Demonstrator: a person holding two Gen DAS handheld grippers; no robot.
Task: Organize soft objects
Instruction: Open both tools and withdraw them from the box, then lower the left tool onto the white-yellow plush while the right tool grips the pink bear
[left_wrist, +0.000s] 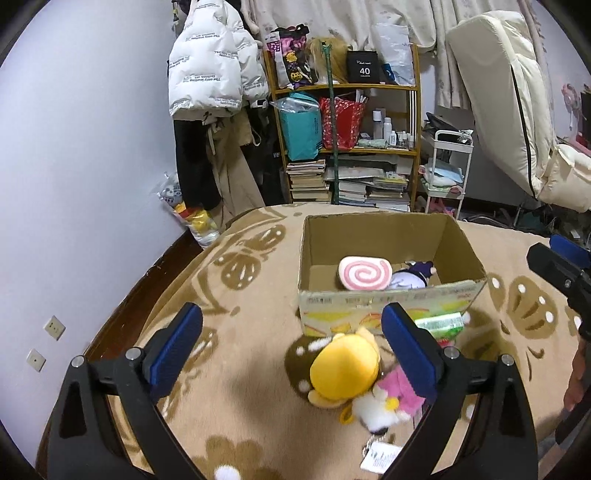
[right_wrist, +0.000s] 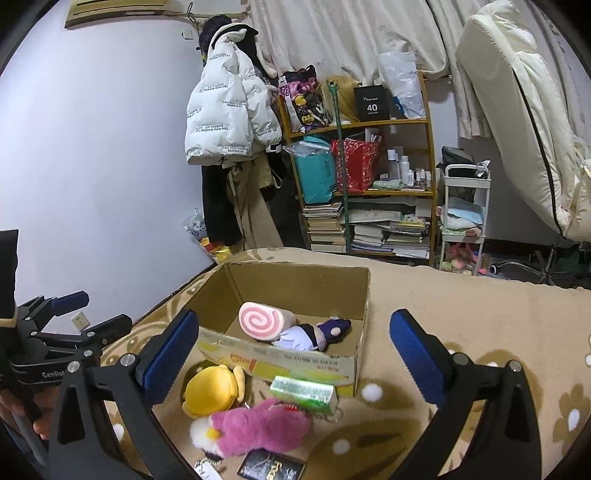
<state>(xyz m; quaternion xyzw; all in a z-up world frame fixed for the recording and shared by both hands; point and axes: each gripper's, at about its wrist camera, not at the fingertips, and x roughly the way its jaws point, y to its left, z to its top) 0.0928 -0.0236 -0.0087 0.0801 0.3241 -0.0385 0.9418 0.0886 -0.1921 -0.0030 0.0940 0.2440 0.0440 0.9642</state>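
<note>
A cardboard box (left_wrist: 388, 301) (right_wrist: 288, 363) stands on the beige blanket. Inside lie a pink swirl plush (left_wrist: 364, 273) (right_wrist: 262, 320) and a purple-and-white doll (left_wrist: 412, 278) (right_wrist: 314, 334). In front of the box lie a yellow plush (left_wrist: 345, 371) (right_wrist: 212, 391), a pink plush with a white face (left_wrist: 395, 393) (right_wrist: 258, 426) and a green packet (left_wrist: 439, 323) (right_wrist: 304, 393). My left gripper (left_wrist: 291, 347) is open, low over the yellow plush. My right gripper (right_wrist: 293, 349) is open, above the box's front wall and the toys.
A bookshelf (left_wrist: 347, 140) (right_wrist: 362, 173) with bags and books, hanging coats (left_wrist: 214, 74), a white cart (right_wrist: 465, 218) and a folded mattress (right_wrist: 517, 110) stand behind the bed. A dark packet (right_wrist: 271, 467) and white tag (left_wrist: 380, 456) lie near the toys.
</note>
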